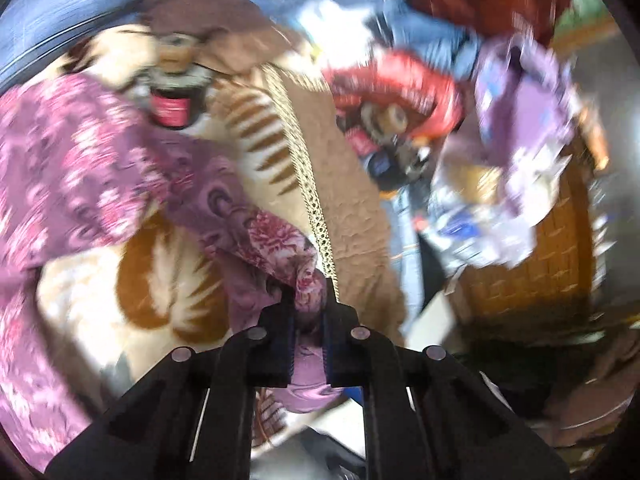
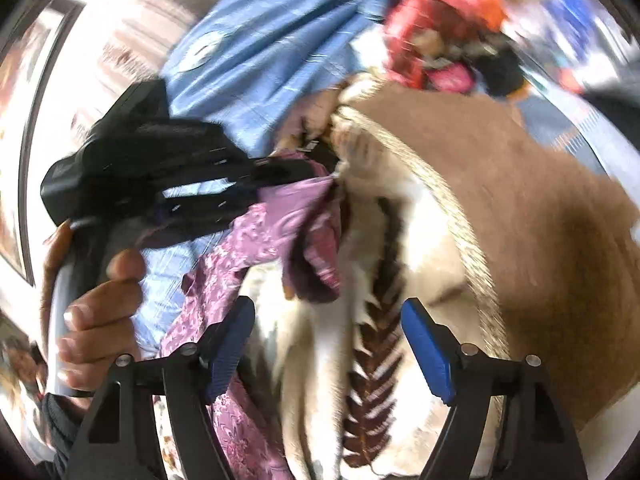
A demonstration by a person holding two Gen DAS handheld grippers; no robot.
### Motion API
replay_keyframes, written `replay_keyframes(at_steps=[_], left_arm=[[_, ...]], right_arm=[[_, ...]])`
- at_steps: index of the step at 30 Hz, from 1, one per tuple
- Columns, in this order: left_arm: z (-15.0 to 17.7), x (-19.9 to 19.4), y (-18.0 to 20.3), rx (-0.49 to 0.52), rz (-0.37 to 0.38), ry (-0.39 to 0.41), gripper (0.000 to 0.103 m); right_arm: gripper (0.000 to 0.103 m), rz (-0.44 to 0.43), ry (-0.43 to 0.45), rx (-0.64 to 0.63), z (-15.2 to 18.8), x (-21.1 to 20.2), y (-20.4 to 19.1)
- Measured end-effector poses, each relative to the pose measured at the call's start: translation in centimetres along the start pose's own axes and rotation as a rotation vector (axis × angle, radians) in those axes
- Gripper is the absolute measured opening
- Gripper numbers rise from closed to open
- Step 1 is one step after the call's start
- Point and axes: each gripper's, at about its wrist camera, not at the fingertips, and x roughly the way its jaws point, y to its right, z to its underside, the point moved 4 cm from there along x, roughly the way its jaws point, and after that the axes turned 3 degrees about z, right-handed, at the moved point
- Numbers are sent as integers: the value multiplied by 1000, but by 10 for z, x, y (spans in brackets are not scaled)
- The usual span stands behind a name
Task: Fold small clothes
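Note:
A purple-pink patterned garment [image 1: 100, 176] hangs over a tiger-print blanket [image 1: 168, 300]. My left gripper [image 1: 308, 304] is shut on a bunched edge of the garment. In the right wrist view the left gripper [image 2: 316, 176] holds the garment [image 2: 276, 236] up off the blanket [image 2: 400, 248], with the cloth trailing down to the lower left. My right gripper [image 2: 328, 344] is open and empty, just below the hanging cloth. The frames are motion-blurred.
A blue sheet [image 2: 264, 44] lies behind. A pile of red, blue and lilac clothes [image 1: 516, 92] sits over a woven basket [image 1: 532, 264] at right. The blanket's brown border [image 2: 552, 216] spreads to the right.

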Motion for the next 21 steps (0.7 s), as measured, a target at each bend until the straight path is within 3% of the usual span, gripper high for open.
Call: replay_keyframes(at_steps=[4,5,6,8,14,18,21], left_arm=[[3,-49,-20,-63,103,56,8],[5,-59,-26,-73,114,72,8],[6,-71,-31,-82,133,86,8],[15,-100,-44,-97,180,125,8],[64,-181,-101,-158,297,261,8],[106,-220,-156,-208,349,351,8],[143,-229,-219,-285,359,389,8]], right_arm=[[77,-50,-23,-126,-12,27,-53],[66,-67,-24,-160,-11,30,-69],[36,-81,-44,-190,-10,36,-84],[8,-103,-60,-225,-6,40,-106],[6,-154,-58,-418,42,24,-203],[6,-187,-140,-563,95,35,-258],[6,-205,-242,-631,142,59,-285]])
